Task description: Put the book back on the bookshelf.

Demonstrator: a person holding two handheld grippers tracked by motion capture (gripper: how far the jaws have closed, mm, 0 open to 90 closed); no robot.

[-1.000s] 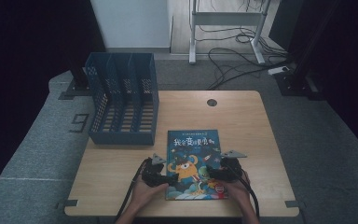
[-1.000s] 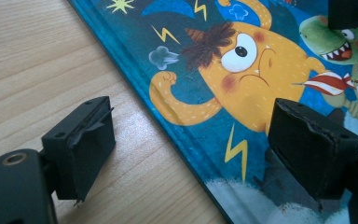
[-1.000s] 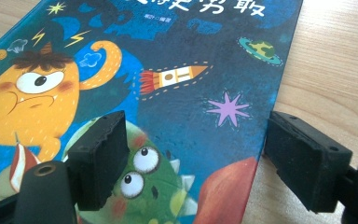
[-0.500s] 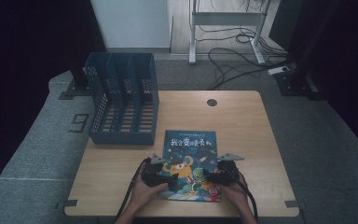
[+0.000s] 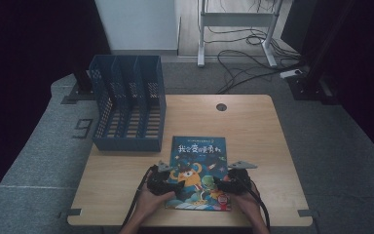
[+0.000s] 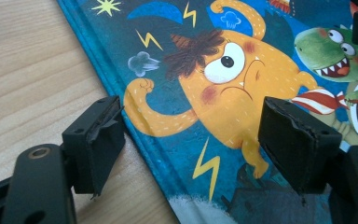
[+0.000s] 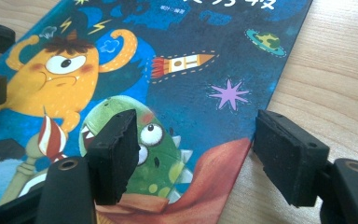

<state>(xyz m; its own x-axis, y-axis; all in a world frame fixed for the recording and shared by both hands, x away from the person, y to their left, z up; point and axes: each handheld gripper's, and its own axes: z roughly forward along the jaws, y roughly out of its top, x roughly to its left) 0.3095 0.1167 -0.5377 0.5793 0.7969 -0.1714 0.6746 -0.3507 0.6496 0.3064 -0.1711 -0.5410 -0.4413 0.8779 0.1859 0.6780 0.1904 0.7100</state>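
Note:
A blue picture book (image 5: 197, 151) with cartoon monsters on its cover lies flat near the table's front edge. My left gripper (image 5: 172, 184) is open at the book's lower left. In the left gripper view it (image 6: 193, 140) straddles the book's (image 6: 223, 70) left edge, with one jaw over bare wood and the other over the cover. My right gripper (image 5: 223, 183) is open at the lower right. In the right gripper view it (image 7: 200, 154) straddles the right edge of the book (image 7: 191, 60) the same way. Nothing is gripped.
A blue slotted file holder (image 5: 129, 112) stands at the back left of the wooden table (image 5: 258, 126). A round cable hole (image 5: 221, 107) is at the back middle. Beyond the table are cables and a metal stand on the floor.
The book has shifted slightly left and toward the front edge. Both grippers have drawn a little closer in over its lower corners.

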